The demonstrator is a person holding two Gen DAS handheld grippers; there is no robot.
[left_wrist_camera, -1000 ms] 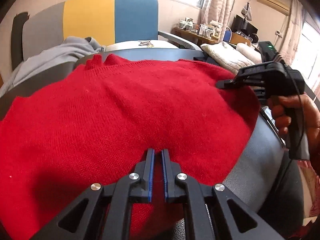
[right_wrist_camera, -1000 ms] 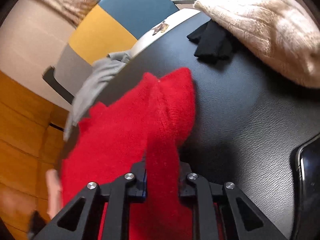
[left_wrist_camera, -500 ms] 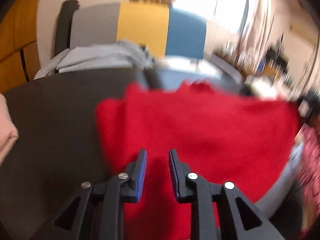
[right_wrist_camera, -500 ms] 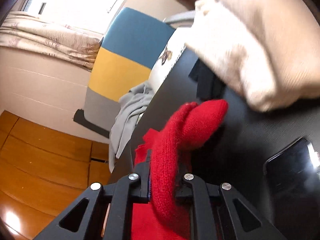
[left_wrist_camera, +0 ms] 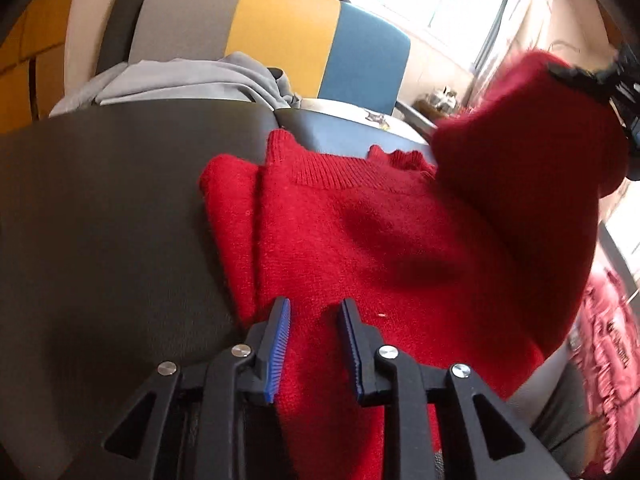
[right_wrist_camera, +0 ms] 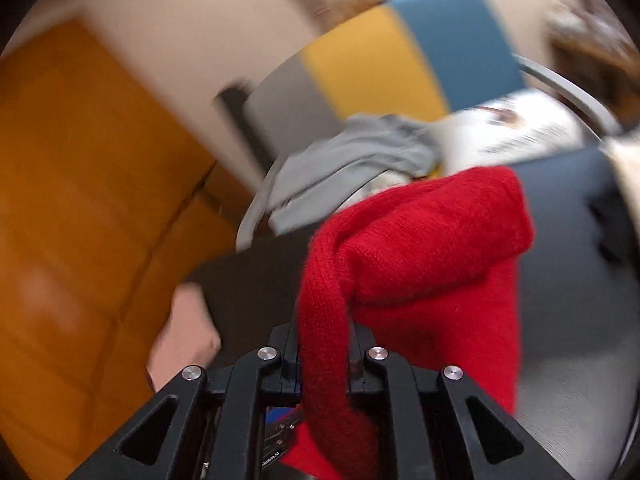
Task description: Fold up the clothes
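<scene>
Dark leatherette table [left_wrist_camera: 100, 208] fills the lower left of the left wrist view, with a chair [left_wrist_camera: 280, 36] behind it in 3 colour panels: grey, yellow, blue. Grey garment [left_wrist_camera: 192, 80] is draped over the chair seat, at the table's far edge. Bright window and curtains at upper right, blown out.

Red sweater [left_wrist_camera: 360, 240] lies on the table, ribbed collar toward the chair, its left side folded in so a doubled edge shows along the left. Right part of the sweater is lifted off the table, bunched and raised at the upper right of the left wrist view.

Left gripper [left_wrist_camera: 314, 312] hovers over the near hem area, its blue-padded fingers [left_wrist_camera: 280, 340] spread apart with red knit visible between them; nothing pinched. Whether the tips touch the fabric, cannot tell.

Right gripper [right_wrist_camera: 324, 344] is pinching a rope-like fold of the red sweater [right_wrist_camera: 432, 240], which rises out between the 2 jaws and balloons into a rounded bundle above the table [right_wrist_camera: 568, 240]. Same gripper appears as a black blur at the far right edge of the left wrist view, at the raised bundle.

Right wrist view is motion-blurred: orange wood flooring [right_wrist_camera: 80, 200] at left, chair [right_wrist_camera: 400, 60] and grey garment [right_wrist_camera: 360, 160] beyond the sweater. Pale pinkish shape at the table's left edge, too blurred to identify.
</scene>
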